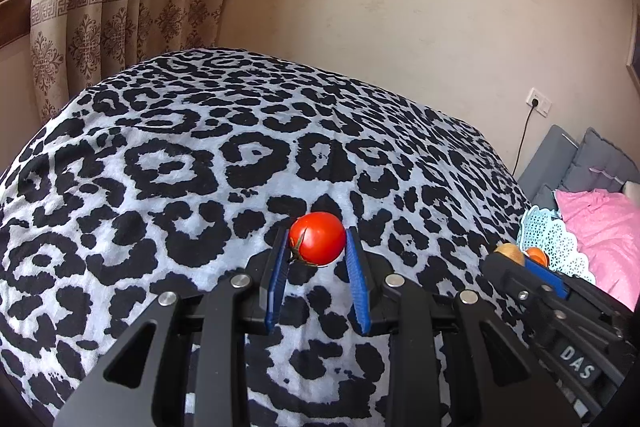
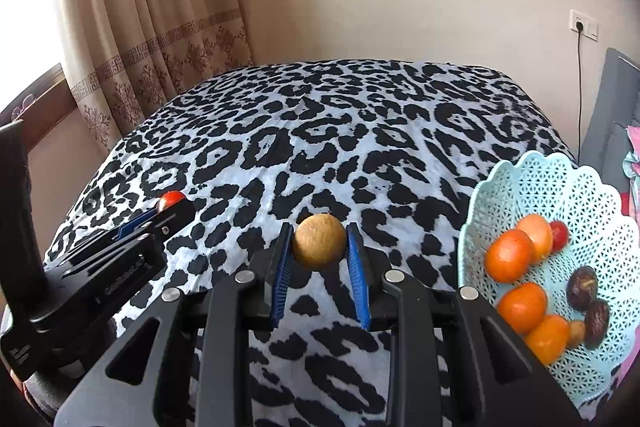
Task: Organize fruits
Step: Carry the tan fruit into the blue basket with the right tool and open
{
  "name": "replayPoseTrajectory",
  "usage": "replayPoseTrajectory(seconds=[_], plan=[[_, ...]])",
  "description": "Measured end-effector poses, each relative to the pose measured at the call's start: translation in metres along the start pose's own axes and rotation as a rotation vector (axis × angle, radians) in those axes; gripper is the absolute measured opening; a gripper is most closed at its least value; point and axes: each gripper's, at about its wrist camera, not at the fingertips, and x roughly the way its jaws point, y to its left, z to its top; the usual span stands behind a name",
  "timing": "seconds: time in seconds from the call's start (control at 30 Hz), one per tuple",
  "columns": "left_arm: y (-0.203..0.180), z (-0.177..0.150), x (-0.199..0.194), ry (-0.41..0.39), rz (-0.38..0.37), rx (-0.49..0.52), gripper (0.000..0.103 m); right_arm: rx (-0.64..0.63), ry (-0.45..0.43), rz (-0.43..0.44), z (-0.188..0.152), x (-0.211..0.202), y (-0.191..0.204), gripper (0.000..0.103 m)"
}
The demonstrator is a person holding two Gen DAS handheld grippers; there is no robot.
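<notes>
The white letters "DAS" can be read on a black block of the right gripper (image 1: 520, 259), at about 4 o'clock in the left wrist view. In the right wrist view, grey lettering is seen on the black body of the left gripper (image 2: 170, 205), at about 8 o'clock, but it is too blurred to be read. No other text, number or sign can be made out.
</notes>
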Motion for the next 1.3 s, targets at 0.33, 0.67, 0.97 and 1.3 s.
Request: replayPoseTrajectory(seconds=[0.33, 0.67, 0.97, 1.3], plan=[[-0.010, -0.003, -0.003, -0.008, -0.008, 0.036, 0.028, 0.059, -0.046, -0.032, -0.005, -0.027, -0.021, 0.028], [-0.023, -0.009, -0.007, -0.020, -0.029, 0.085, 0.028, 0.131, -0.079, -0.088, -0.013, -0.053, -0.053, 0.027], [-0.034, -0.014, -0.007, -0.016, -0.048, 0.122, 0.028, 0.191, -0.089, -0.135, -0.025, -0.067, -0.080, 0.027], [-0.044, -0.020, -0.008, -0.013, -0.061, 0.165, 0.028, 0.273, -0.097, -0.200, -0.043, -0.084, -0.117, 0.027]])
